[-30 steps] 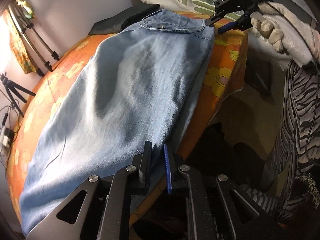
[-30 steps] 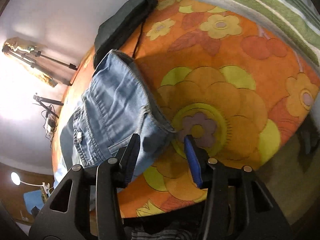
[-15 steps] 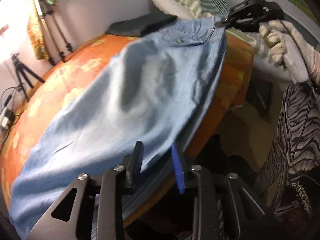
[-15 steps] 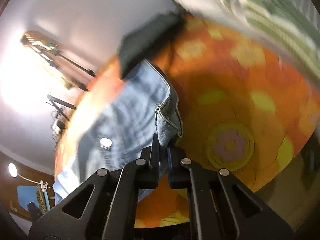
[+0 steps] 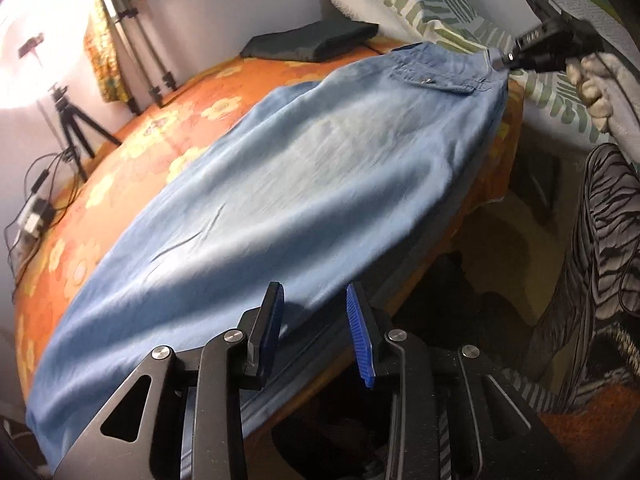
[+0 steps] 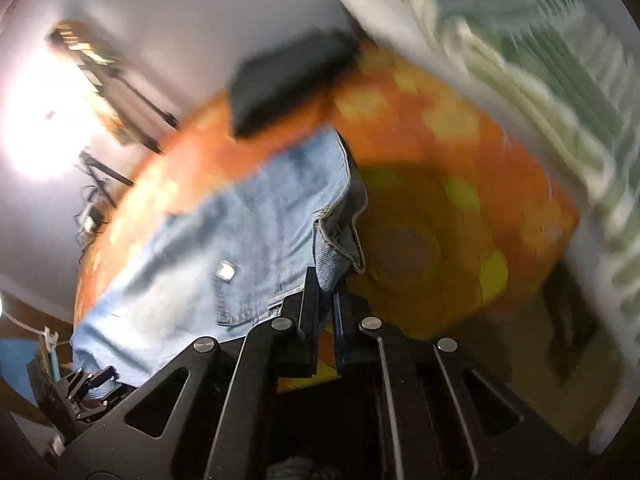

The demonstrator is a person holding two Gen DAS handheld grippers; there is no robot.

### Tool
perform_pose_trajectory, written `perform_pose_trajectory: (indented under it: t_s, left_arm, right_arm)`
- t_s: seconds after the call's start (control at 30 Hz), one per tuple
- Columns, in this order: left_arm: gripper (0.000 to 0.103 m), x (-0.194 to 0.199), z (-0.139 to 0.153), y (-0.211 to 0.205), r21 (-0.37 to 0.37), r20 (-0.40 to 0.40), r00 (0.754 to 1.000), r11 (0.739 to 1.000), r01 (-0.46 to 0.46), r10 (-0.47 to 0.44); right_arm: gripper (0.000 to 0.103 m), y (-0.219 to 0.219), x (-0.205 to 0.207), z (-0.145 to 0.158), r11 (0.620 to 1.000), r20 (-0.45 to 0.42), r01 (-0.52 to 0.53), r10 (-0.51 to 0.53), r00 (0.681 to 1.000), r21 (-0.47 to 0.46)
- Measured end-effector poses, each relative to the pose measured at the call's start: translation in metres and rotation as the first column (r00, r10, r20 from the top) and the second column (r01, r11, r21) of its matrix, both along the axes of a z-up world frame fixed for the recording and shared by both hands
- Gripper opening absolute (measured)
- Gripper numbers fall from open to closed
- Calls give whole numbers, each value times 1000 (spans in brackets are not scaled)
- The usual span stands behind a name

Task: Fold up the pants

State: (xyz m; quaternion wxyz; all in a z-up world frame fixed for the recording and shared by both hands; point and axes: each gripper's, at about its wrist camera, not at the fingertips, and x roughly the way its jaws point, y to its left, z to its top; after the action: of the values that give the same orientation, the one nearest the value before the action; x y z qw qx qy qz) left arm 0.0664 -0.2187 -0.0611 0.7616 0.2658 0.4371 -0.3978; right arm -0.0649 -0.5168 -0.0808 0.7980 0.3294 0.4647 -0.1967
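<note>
**Risk: one-corner grip on jeans, other end loose**

Slippage is the main worry. The right gripper (image 6: 327, 300) has only a thin bite of the jeans (image 5: 304, 184), right at the waistband corner (image 6: 336, 248); denim is heavy, so if that corner gets pulled up or across w/ most of the garment dragging on the bedspread (image 5: 132, 152), the hem could creep out of the pads. Second risk: the near long edge already hangs over the bed's side by the left gripper (image 5: 314, 320). W/ that side not clamped, a tug from the waist end may slide the whole leg off toward the floor, or bunch it so the fold comes out crooked. Third: the right view is badly blurred, so exact depth of the bite can't be judged.

Grippers:
- Right: jaws pressed together, pinching the waistband corner near the pocket flap and its metal button (image 6: 225, 271). Gloved hand (image 5: 596, 84) on the handle shows in the left view.
- Left: jaws part spread and have just been opening; the jeans' edge lies between the blue pads (image 5: 358, 332), but a gap shows each side, so it isn't clamped, afaict.

Jeans lie lengthwise along the near edge of the orange floral bedspread, waist toward the striped pillow (image 5: 408, 4), leg end to the left. Black pouch (image 5: 312, 42) sits beyond, apart from them.
</note>
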Motion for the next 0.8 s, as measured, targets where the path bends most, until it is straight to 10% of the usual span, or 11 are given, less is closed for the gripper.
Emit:
perform_pose_trajectory:
  t_s: [0.3,0.43,0.6,0.8]
  left_arm:
    - [31,23,29,93,23,3,985,985,-171,171]
    - [31,26,24,120,99,28,982,977,-187,185]
    - [31,38,6,152,171,27,969,954,-248,247]
    - [31,53,-17,170,235,10,969,941,-243,247]
  right_arm:
    - [25,11,6,44,976,-21,-57,54,998,-211]
    - [25,51,33,70,947,80,-273,289,954,-168]
    - [25,145,78,72,765,106,-621,640,761,-170]
    - [25,266,108,48,459,56,-877,888,456,-141]
